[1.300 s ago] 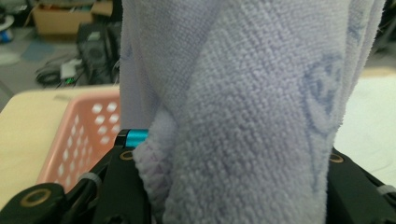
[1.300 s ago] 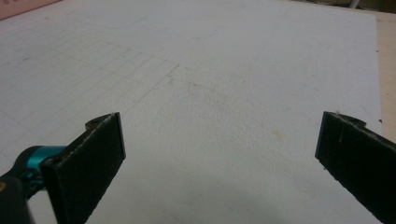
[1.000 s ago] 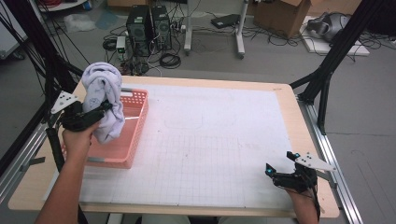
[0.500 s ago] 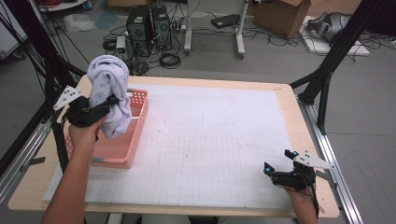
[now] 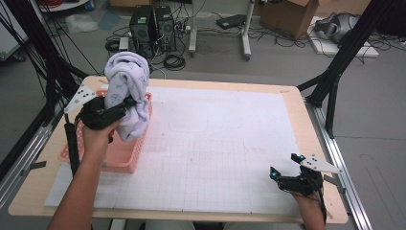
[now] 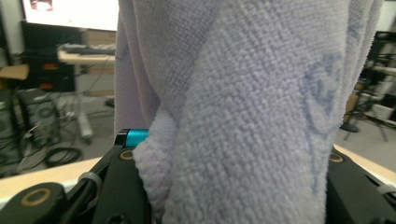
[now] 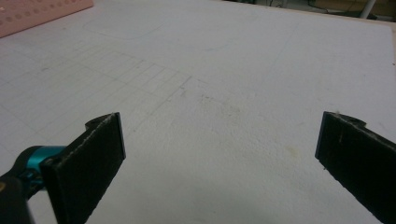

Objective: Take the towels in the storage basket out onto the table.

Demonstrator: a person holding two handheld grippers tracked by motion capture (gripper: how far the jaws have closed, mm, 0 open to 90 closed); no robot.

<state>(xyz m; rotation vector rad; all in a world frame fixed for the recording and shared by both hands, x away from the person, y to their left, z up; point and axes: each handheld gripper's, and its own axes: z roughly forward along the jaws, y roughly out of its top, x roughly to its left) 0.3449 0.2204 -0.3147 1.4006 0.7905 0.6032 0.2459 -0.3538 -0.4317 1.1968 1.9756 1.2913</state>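
Left of the high view: a pink perforated plastic basket [image 5: 125,160] sits at the left edge of the white gridded mat [image 5: 225,153] covering the light wooden table [image 5: 292,96]. Above the basket, the left gripper [image 5: 125,103] is clamped on a bunched pale lilac terry towel [image 5: 128,93], which hangs clear of the basket floor, its lower end level with the basket's right rim. In the left gripper view the towel [image 6: 243,121] fills the space between both black jaws, pressed on each side.

Centre of the high view: bare mat with faint pencilled outlines.

Lower right of the high view: the right gripper [image 5: 286,171] rests low over the mat. In the right gripper view its jaws [image 7: 219,154] stand wide apart, holding nothing, with mat between them.
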